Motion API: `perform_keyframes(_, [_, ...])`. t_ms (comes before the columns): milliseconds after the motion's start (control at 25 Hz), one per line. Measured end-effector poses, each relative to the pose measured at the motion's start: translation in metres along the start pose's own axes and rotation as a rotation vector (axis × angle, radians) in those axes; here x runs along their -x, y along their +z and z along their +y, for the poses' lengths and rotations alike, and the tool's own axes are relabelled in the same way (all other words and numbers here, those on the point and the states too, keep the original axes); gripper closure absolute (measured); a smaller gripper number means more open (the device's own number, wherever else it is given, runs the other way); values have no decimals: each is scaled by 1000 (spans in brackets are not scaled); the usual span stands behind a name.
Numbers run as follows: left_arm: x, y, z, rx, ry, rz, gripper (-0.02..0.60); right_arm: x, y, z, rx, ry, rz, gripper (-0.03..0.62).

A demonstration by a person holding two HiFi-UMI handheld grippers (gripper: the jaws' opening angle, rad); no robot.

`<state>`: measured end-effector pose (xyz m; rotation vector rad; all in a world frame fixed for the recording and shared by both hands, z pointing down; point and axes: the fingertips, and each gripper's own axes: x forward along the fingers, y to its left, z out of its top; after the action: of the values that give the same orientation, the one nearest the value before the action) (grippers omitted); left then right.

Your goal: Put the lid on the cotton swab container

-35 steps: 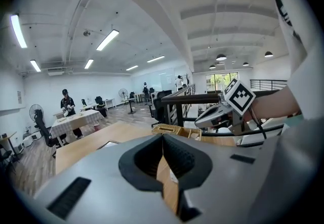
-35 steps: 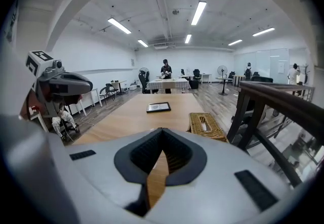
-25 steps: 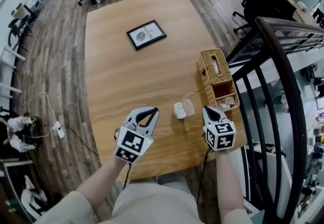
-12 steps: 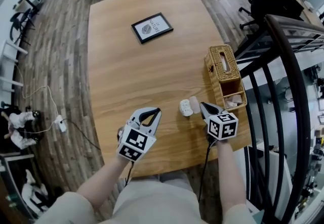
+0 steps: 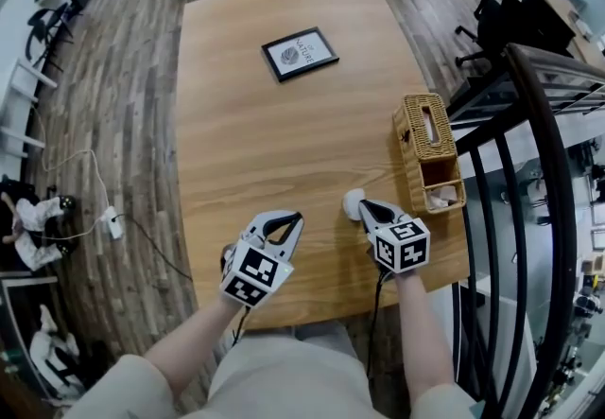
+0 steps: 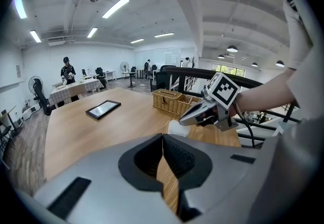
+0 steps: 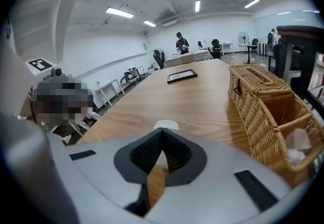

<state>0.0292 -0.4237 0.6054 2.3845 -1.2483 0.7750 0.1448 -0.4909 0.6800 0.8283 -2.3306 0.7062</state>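
Observation:
A small white cotton swab container (image 5: 351, 201) stands on the wooden table (image 5: 255, 143) near its front right. My right gripper (image 5: 362, 205) is shut, its tips right beside the container; in the right gripper view the container (image 7: 166, 125) shows just past the closed tips (image 7: 162, 131). The pale lid is hidden under this gripper. My left gripper (image 5: 295, 217) is shut with nothing in it, a short way left of the container. The left gripper view shows its closed jaws (image 6: 163, 137), the container (image 6: 178, 128) and the right gripper (image 6: 183, 121).
A wicker basket (image 5: 425, 138) with compartments stands along the table's right edge, just behind the right gripper. A black picture frame (image 5: 300, 53) lies flat at the far middle. A dark metal railing (image 5: 529, 171) runs close past the right side.
The right gripper has moved left and forward to the container and now covers the lid that lay beside it. The left gripper has barely moved.

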Motion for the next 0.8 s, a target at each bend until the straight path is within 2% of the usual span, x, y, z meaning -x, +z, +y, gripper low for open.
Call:
perform_keyframes(200, [10,-9,3,0,-3,8,558,-4,-1,8,67,-56,13,568])
perform_keyframes(320, [13,-5,2,0,-1,1,558,-4,1,7,16,-38,11,568])
perform_keyframes(480, [24,9,2,-14,3,-24,558,10,7,13,29,-46,-11,566])
perform_keyframes(640, [40,26,6,-36,17,-58,558,46,29,40,-17,1,-93,566])
perform_keyframes(800, [63,54,4,-66,27,-113,558,97,60,64,19,-29,-193,566])
